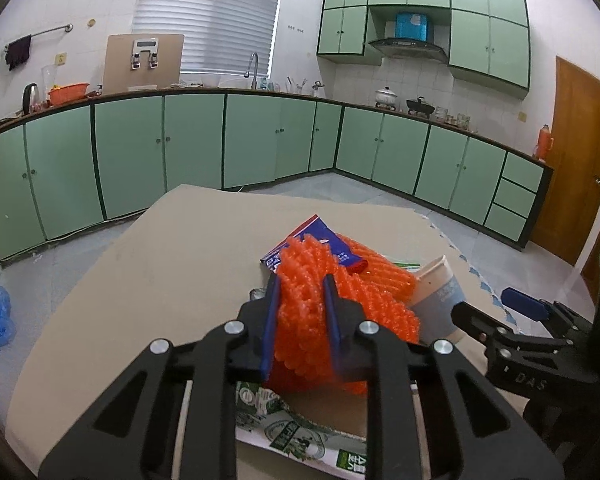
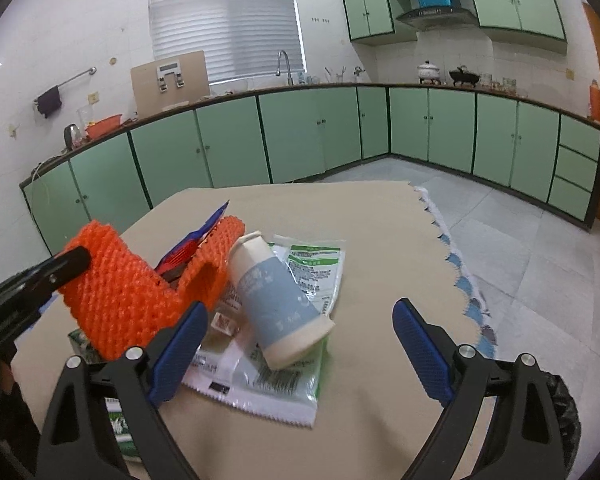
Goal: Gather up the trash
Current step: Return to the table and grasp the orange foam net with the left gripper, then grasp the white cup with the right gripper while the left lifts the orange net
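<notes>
From where I stand, the desk point(image 2: 380, 240) lies bare from twelve round to three o'clock of the trash heap, open passage for any tool. At the centre a tipped paper cup point(image 2: 278, 300) lies across flat wrappers point(image 2: 260, 384). At nine o'clock the orange foam net point(image 2: 120, 300) bulks high, clamped in the left tool point(image 1: 302, 304), crowding the right tool point(image 2: 300, 344), whose wide-spread fingers flank the cup.

On the table point(image 2: 380, 248) the cup point(image 2: 280, 300) lies tilted on wrappers point(image 2: 308, 272), the foam net point(image 2: 132, 300) just left of it.
</notes>
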